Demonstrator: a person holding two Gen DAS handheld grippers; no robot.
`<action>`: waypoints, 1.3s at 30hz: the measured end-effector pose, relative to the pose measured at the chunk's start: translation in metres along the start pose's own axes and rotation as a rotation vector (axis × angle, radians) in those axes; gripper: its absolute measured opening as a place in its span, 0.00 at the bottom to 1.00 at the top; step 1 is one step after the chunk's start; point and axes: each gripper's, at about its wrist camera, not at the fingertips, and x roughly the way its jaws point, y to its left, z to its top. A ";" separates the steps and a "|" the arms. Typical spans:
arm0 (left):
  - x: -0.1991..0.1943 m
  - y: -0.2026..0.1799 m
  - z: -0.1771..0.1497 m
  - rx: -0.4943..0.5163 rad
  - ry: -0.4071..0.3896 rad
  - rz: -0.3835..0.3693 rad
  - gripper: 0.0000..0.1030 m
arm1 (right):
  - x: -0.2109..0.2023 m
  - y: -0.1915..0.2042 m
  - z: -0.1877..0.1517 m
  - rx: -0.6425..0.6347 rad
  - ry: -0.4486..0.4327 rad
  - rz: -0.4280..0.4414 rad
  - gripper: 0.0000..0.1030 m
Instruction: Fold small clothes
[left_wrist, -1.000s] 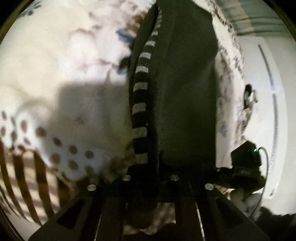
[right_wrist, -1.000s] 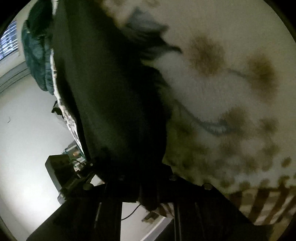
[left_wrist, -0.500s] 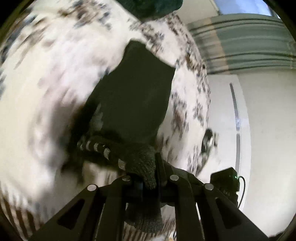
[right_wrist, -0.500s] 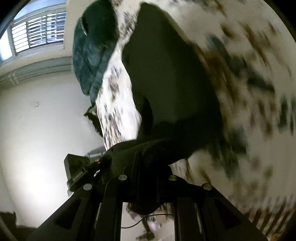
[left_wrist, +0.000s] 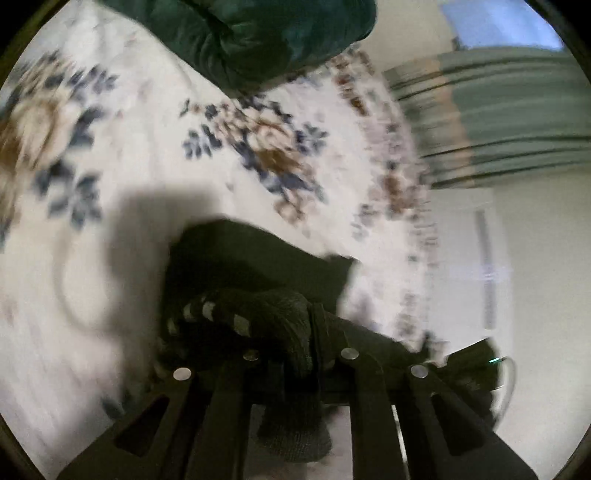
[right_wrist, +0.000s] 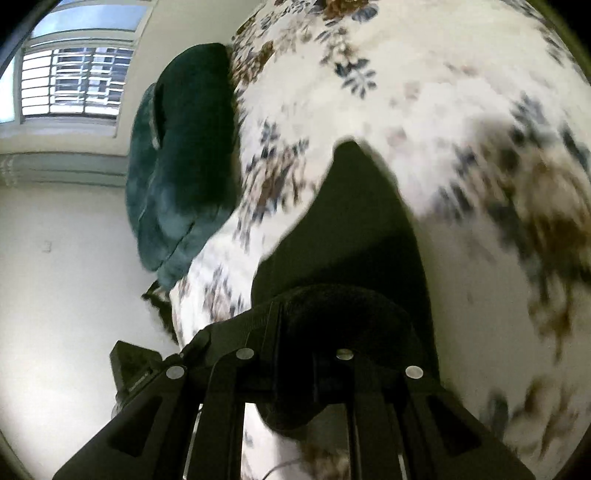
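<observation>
While both views are smeared by motion blur, we can make out a dark knitted garment (left_wrist: 258, 273) lying on a bed covered by a white bedspread (left_wrist: 155, 155) printed with blue and brown flowers. Our left gripper (left_wrist: 299, 354) is clamped on a bunched edge of that garment, where a band of grey and black stripes shows just left of the jaws, and a fold of the knit hangs down between the fingers toward the camera. Our right gripper (right_wrist: 295, 354) is likewise closed on a thick roll of the same dark cloth (right_wrist: 351, 236), which rises in front of the jaws while the remainder spreads flat on the bedspread (right_wrist: 424, 92) beyond. Near the far end of the bed rests a dark green quilted bundle (left_wrist: 251, 33), seen again from the right wrist (right_wrist: 184, 162) beside the bed's edge. Past it, that view shows a pale wall and a window (right_wrist: 74, 81) with bars or slats.
</observation>
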 end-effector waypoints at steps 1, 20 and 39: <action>0.011 0.002 0.010 0.001 0.013 0.015 0.12 | 0.009 -0.002 0.012 0.025 0.006 -0.006 0.12; -0.064 0.046 -0.062 0.020 -0.141 0.022 0.64 | 0.017 -0.041 0.023 -0.108 0.106 -0.183 0.97; 0.034 0.087 -0.193 -0.370 -0.242 -0.121 0.65 | 0.107 -0.072 0.065 -0.236 0.419 -0.113 0.98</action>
